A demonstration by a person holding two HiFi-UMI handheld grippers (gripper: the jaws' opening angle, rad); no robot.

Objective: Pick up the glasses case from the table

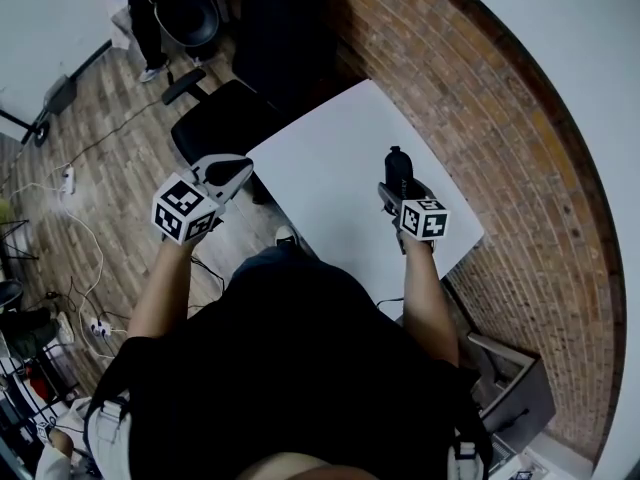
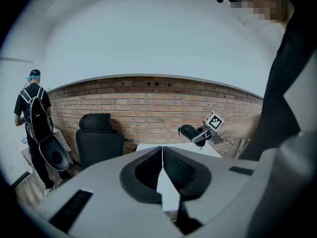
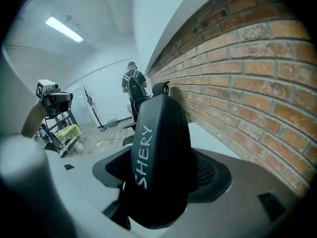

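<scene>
1. The glasses case point(image 3: 158, 157) is clamped between the jaws of the right hand-held gripper point(image 1: 397, 183). It is held over the white bench point(image 1: 330, 168) and appears to be clear of it.
2. The left hand-held gripper point(image 2: 162, 170) has its jaws together on nothing, beside the bench's left edge.
3. The lift looks essentially done. The next move calls for a firm, level grip so the smooth case cannot slip.
</scene>
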